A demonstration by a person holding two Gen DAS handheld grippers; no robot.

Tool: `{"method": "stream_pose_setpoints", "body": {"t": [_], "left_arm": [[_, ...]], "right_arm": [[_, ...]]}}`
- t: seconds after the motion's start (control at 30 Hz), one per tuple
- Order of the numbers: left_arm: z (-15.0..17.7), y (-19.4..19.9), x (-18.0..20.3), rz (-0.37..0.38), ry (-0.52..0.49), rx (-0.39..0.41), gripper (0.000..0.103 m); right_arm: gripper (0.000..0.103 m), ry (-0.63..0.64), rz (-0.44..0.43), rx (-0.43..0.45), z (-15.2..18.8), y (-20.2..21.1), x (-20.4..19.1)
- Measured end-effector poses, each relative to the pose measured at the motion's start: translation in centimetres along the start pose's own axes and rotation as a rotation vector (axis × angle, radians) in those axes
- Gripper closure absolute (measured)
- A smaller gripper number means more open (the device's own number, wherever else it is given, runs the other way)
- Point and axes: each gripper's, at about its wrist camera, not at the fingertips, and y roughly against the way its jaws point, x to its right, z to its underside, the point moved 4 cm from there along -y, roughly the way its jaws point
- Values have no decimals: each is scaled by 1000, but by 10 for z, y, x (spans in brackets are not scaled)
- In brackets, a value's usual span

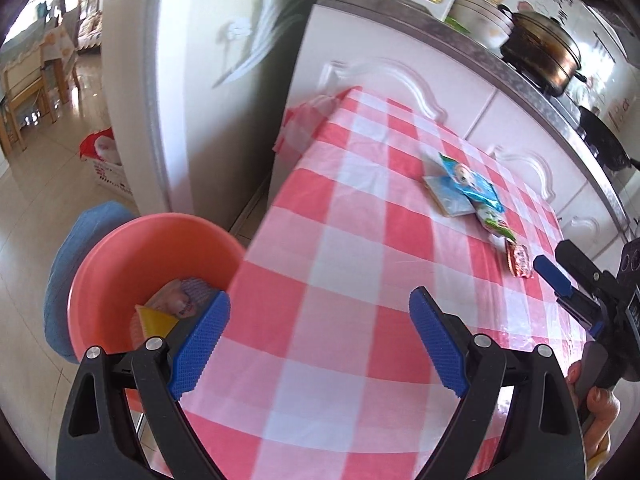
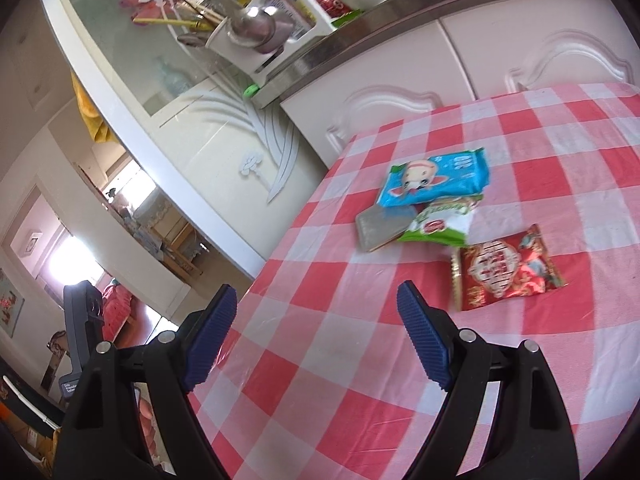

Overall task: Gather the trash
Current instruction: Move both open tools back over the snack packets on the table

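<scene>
Wrappers (image 2: 436, 208) lie clustered on the checked table (image 2: 320, 360), 4 still uncollected, so both the left gripper (image 1: 320, 340) and right gripper (image 2: 316, 332) hover wide and empty, the pink basin (image 1: 160, 264) parked beside the table edge to catch trash.

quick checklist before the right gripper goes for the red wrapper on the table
1. right gripper open, nothing between the fingers: ok.
2. red wrapper lies flat on the checked tablecloth, ahead and right of the gripper: ok.
3. Wrapper apart from the others: not ok, its left edge reaches the green and white wrapper or slips under it.
4. blue wrapper and grey packet out of the path: ok.
5. pink basin ready beside the table, trash already inside: ok.
6. left gripper open and empty, away from the wrappers: ok.
</scene>
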Motion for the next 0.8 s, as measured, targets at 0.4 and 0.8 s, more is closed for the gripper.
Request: {"method": "stream_pose_setpoints", "body": {"t": [0.4,0.8], "left_arm": [[1,-8,48,24,-75,-18,13],[-2,-19,62,36,-89,-35,13]], "right_arm": [[20,-35,93,31,-14,23,41],[19,124,372,-124,-13,-11,71]]}}
